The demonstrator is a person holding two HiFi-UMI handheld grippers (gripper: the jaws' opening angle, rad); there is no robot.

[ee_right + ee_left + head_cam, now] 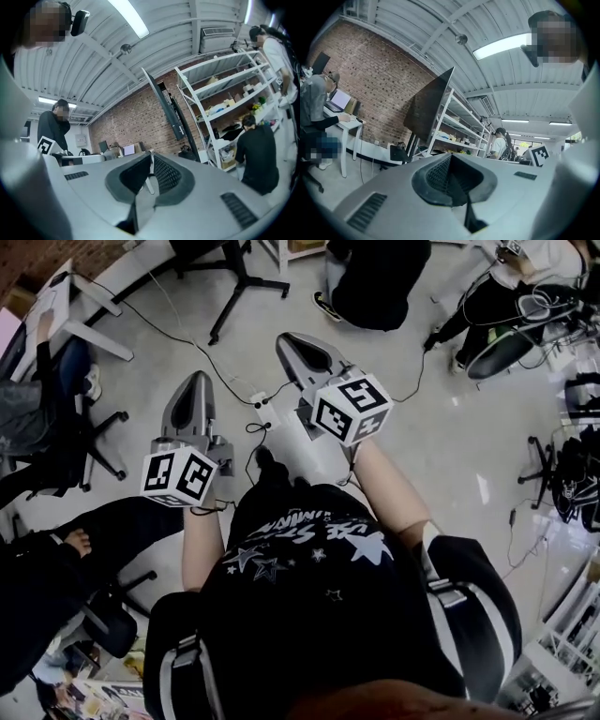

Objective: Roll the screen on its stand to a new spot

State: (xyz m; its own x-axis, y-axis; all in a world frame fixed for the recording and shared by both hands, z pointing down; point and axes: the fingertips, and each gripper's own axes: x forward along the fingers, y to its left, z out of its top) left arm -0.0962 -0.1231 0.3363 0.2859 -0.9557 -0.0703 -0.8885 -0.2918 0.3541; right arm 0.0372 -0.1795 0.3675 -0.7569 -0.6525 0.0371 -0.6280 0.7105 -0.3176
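Note:
The screen (429,104) is a dark flat panel on a wheeled stand, standing ahead of me beside white shelving. In the right gripper view the screen (167,110) shows edge-on against the brick wall. The stand's black legs (242,282) spread on the floor at the top of the head view. My left gripper (199,377) and right gripper (284,337) are held out in front of my body, well short of the stand. Both grippers (451,157) (151,157) are shut with nothing between their jaws.
Cables and a white power strip (265,412) lie on the floor just ahead. A person in black (375,277) crouches near the stand's right. A desk (70,310) with a seated person and office chairs stand at the left. White shelving (225,101) lines the wall.

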